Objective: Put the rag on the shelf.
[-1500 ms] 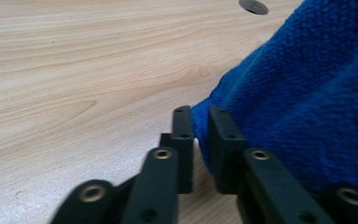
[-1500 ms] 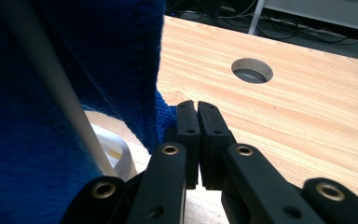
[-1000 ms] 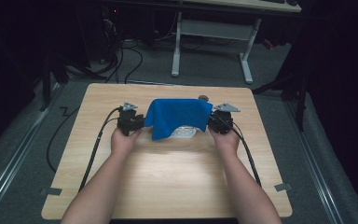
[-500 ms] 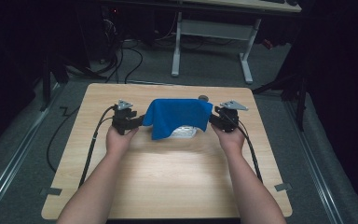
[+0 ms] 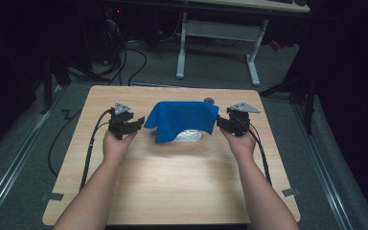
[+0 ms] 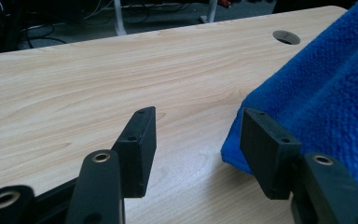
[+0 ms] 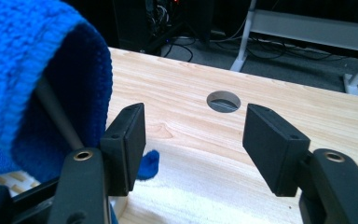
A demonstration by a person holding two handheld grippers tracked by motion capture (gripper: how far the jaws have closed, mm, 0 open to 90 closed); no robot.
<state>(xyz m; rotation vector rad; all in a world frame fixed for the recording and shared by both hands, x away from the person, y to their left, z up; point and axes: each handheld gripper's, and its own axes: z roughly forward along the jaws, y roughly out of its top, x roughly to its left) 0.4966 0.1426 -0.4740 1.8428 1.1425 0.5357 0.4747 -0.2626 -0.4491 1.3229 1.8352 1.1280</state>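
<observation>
A blue knitted cloth [image 5: 184, 120] lies draped over a whitish object [image 5: 190, 135] at the middle of the wooden table [image 5: 172, 182]. My left gripper [image 5: 138, 122] is just left of the cloth, open, with nothing between its jaws. In the left gripper view the gripper [image 6: 200, 140] is open and the cloth [image 6: 326, 102] hangs past the right jaw. My right gripper [image 5: 220, 124] is at the cloth's right edge, also open. In the right gripper view the gripper [image 7: 193, 140] is empty, and the cloth [image 7: 28, 60] hangs at the left over a thin grey rod [image 7: 58, 114].
A round cable hole [image 5: 209, 100] sits in the table behind the cloth, also seen as the hole [image 7: 223, 101] and the hole [image 6: 286, 37]. A white desk frame [image 5: 218, 33] and cables [image 5: 124, 57] stand on the floor beyond the far edge.
My left gripper has drawn a little to the left, away from the cloth's edge. The cloth's left front corner now hangs lower. The right gripper has hardly moved.
</observation>
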